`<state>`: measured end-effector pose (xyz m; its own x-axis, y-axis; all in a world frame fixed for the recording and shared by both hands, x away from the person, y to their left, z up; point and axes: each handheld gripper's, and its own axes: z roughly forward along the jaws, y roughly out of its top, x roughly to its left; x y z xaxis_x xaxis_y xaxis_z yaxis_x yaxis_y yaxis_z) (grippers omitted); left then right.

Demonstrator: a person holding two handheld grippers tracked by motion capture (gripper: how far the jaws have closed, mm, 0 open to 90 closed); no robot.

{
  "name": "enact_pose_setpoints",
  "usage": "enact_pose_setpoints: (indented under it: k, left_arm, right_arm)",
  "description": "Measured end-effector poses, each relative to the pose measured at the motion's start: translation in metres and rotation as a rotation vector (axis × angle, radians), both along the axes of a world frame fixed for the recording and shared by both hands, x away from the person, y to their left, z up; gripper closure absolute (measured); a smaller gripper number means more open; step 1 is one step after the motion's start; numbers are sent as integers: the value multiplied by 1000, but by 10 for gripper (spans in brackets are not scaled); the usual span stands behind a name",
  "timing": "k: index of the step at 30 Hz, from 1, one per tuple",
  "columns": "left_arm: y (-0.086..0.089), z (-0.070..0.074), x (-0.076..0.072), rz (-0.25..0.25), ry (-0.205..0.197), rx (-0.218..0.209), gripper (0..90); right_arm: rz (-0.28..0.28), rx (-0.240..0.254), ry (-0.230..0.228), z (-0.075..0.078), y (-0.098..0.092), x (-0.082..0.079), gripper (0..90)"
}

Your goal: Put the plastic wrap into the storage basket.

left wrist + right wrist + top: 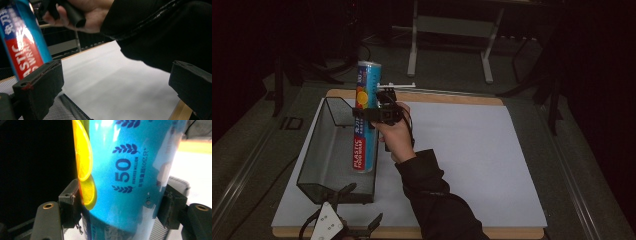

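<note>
Left claw (pixel 362 207) agape; right claw (pixel 120 202) clamping roll (pixel 130 170).

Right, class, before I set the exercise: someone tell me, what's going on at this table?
A person is working with two hand-held grippers at a table covered by a white sheet. The right gripper is clamped around a tall blue roll of plastic food wrap, holding it upright with its lower end inside a dark mesh basket. From the high view it is hard to tell whether the roll touches the basket floor. The left gripper sits open at the near edge, holding nothing.
</note>
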<state>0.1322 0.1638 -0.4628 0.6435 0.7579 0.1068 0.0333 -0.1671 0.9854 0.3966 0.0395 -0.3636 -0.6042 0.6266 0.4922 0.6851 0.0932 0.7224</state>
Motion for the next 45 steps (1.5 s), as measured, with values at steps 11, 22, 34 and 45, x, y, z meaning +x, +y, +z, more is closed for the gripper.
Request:
enact_pose_setpoints:
  k: [11, 22, 34, 45]
  left_arm:
    - [0, 0, 0, 0, 0, -2, 1]
    - [-1, 0, 0, -1, -1, 2, 1]
    - [0, -1, 0, 0, 2, -2, 1]
    - [1, 0, -1, -2, 1, -4, 1]
  right_arm:
    - [44, -22, 143, -32, 9, -3, 320]
    - [66, -52, 270, -57, 4, -6, 320]
    - [34, -82, 292, -67, 12, -1, 317]
    - [-48, -101, 116, -89, 35, -5, 303]
